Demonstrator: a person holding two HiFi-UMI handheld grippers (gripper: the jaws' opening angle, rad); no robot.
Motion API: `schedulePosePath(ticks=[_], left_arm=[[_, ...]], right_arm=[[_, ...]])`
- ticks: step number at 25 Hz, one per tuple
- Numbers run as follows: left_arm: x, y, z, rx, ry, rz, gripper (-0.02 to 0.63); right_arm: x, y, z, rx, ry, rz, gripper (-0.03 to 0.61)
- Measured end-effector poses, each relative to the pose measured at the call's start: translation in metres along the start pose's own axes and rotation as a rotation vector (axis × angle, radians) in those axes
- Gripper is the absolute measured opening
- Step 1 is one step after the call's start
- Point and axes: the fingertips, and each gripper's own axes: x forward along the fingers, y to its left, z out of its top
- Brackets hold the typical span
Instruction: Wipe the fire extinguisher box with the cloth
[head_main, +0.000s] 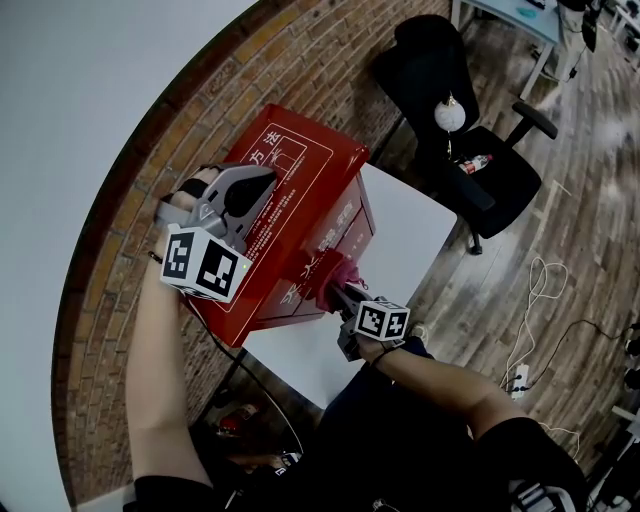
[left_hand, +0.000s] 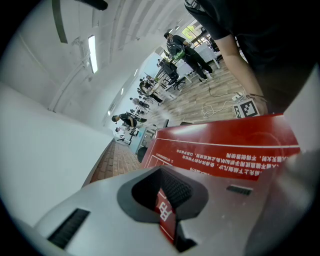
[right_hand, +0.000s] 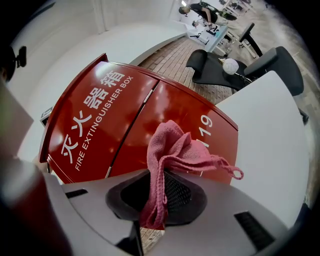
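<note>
The red fire extinguisher box (head_main: 305, 190) stands on a white table (head_main: 415, 225) against a brick wall. My left gripper (head_main: 256, 186) lies flat on the box's top (left_hand: 225, 145). Its jaws (left_hand: 167, 212) are nearly together with nothing between them, and only the printed lid shows through the slit. My right gripper (head_main: 340, 292) is shut on a pink cloth (head_main: 337, 272), low at the box's front face. In the right gripper view the bunched cloth (right_hand: 172, 150) sticks out of the jaws (right_hand: 160, 197) close to the front door (right_hand: 100, 115), near its "119" print.
A black office chair (head_main: 470, 150) stands beyond the table, with a bottle (head_main: 476, 162) on its seat and a white ball (head_main: 449, 115) at its back. Cables (head_main: 535, 295) and a power strip lie on the wooden floor to the right. The brick wall (head_main: 200, 110) runs behind the box.
</note>
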Motion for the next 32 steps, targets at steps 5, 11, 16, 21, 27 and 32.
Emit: schedulePosePath(ticks=[5, 11, 16, 21, 27, 32], left_arm=[[0.000, 0.000, 0.001, 0.001, 0.001, -0.002, 0.029], [0.000, -0.001, 0.001, 0.000, 0.003, -0.003, 0.029], [0.000, -0.001, 0.000, 0.000, 0.002, -0.003, 0.029], [0.000, -0.001, 0.000, 0.000, 0.003, -0.004, 0.029], [0.000, 0.000, 0.000, 0.000, 0.005, -0.002, 0.029], [0.000, 0.000, 0.000, 0.000, 0.005, -0.002, 0.029]], right_arm=[[0.003, -0.015, -0.005, -0.006, 0.013, -0.022, 0.074], [0.008, -0.034, -0.013, 0.009, 0.029, -0.046, 0.074], [0.012, -0.047, -0.018, 0.007, 0.036, -0.063, 0.074], [0.014, -0.063, -0.024, -0.005, 0.055, -0.089, 0.074], [0.017, -0.075, -0.028, -0.013, 0.064, -0.106, 0.074], [0.020, -0.083, -0.033, -0.015, 0.071, -0.111, 0.074]])
